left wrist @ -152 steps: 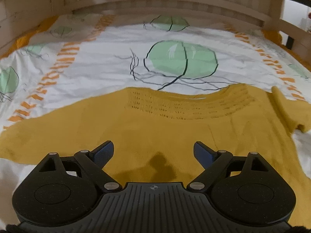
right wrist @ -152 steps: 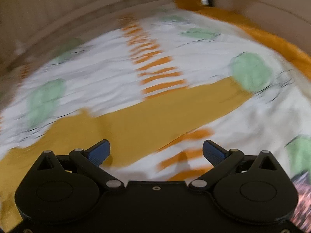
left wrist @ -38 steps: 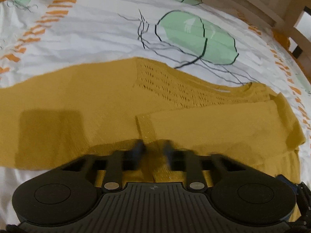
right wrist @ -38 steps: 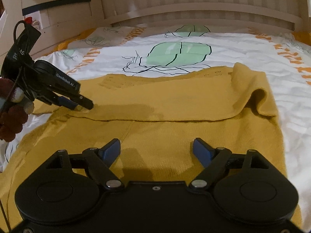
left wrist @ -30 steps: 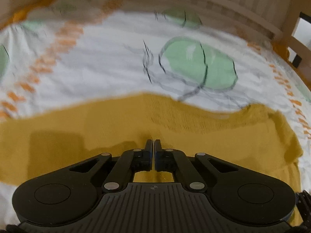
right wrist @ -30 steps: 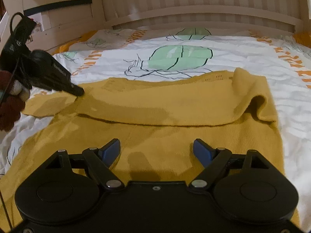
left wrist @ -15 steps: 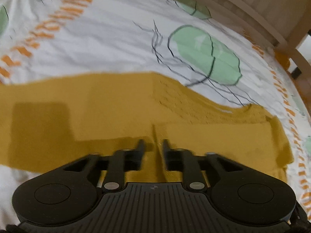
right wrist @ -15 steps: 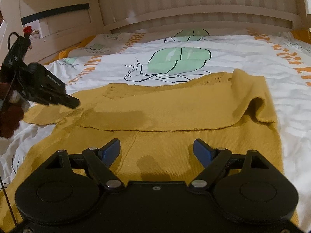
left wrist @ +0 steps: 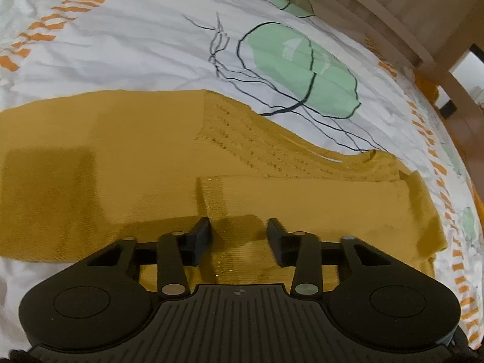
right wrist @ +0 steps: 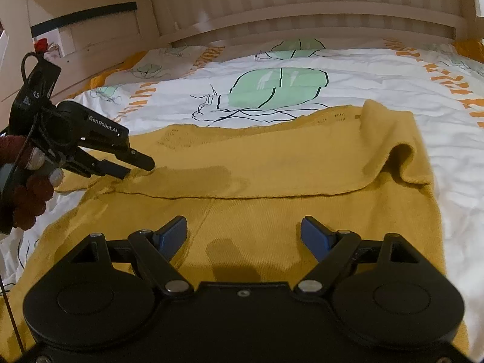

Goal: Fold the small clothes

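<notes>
A mustard-yellow knit sweater [left wrist: 145, 157] lies flat on the bed, and it also shows in the right wrist view [right wrist: 272, 163]. Its right sleeve [left wrist: 317, 199] is folded across the chest, cuff end near the middle. My left gripper [left wrist: 239, 236] is open and empty, hovering just over the cuff end of that sleeve; it also shows at the left of the right wrist view [right wrist: 133, 165]. My right gripper [right wrist: 243, 236] is open and empty, low over the sweater's lower body.
The white bedsheet [left wrist: 151, 45] has green cactus prints and orange dashes. A wooden headboard [right wrist: 302, 6] stands at the back and a wooden rail [left wrist: 393, 30] along the right. The sweater's left sleeve [left wrist: 30, 139] lies spread out to the left.
My left gripper was shut on the sleeve cuff a second ago; it has now opened and let go of it. The right gripper has stayed open and nearly still.
</notes>
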Demonstrator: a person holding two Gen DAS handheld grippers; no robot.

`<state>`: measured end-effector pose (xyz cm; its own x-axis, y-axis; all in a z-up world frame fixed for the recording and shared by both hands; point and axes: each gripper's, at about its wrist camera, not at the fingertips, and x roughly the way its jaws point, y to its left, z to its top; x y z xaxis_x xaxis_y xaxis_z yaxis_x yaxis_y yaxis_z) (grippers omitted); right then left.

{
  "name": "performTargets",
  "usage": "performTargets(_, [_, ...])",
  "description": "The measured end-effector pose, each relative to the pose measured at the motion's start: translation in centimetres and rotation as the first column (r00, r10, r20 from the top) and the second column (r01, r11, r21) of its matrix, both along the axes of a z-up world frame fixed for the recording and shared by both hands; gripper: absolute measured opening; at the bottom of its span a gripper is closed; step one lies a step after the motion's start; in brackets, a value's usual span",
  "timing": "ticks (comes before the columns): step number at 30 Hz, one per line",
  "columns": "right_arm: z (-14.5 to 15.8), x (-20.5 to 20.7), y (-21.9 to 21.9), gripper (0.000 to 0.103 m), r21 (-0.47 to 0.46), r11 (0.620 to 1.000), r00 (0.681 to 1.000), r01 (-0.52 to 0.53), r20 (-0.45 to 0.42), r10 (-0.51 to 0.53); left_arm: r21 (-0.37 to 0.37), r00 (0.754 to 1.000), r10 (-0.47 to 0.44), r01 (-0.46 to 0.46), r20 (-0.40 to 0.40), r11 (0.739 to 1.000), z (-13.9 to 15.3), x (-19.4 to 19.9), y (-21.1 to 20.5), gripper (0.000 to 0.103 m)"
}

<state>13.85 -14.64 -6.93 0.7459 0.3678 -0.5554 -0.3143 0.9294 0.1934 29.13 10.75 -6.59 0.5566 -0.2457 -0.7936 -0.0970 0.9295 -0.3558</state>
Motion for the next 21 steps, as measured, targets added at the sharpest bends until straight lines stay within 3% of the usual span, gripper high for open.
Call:
performTargets(2, [-0.1, 0.0, 0.0, 0.084, -0.002, 1.0, 1.0, 0.001, -0.004, -0.001, 0.016, 1.0, -0.01, 0.01, 0.017, 1.0, 0.2, 0.0, -0.4, 0.003])
performTargets(6, [-0.1, -0.1, 0.0, 0.084, 0.001, 1.0, 1.0, 0.002, -0.005, -0.002, 0.128, 0.994, -0.027, 0.013, 0.102, 0.992, 2.2, -0.9, -1.4, 0.003])
performTargets(9, [0.0, -0.1, 0.0, 0.084, 0.001, 1.0, 1.0, 0.003, -0.005, -0.003, 0.126, 0.987, -0.017, -0.003, 0.162, 0.992, 4.0, -1.3, -0.3, 0.003])
performTargets(14, [0.0, 0.0, 0.1, 0.084, -0.009, 1.0, 1.0, 0.01, -0.011, -0.01, 0.147, 0.988, 0.067, -0.088, 0.141, 0.985, 3.9, -0.6, 2.2, 0.003])
performTargets(17, [0.0, 0.1, 0.1, 0.084, -0.011, 1.0, 1.0, 0.012, -0.012, -0.012, 0.123, 0.994, 0.071, -0.081, 0.084, 0.989, 2.5, 0.0, 2.7, 0.004])
performTargets(21, [-0.1, 0.2, 0.1, 0.085, -0.014, 1.0, 1.0, 0.013, -0.02, -0.013, 0.174, 0.996, 0.077, -0.085, 0.051, 0.981, 0.9, 0.3, 2.6, 0.007])
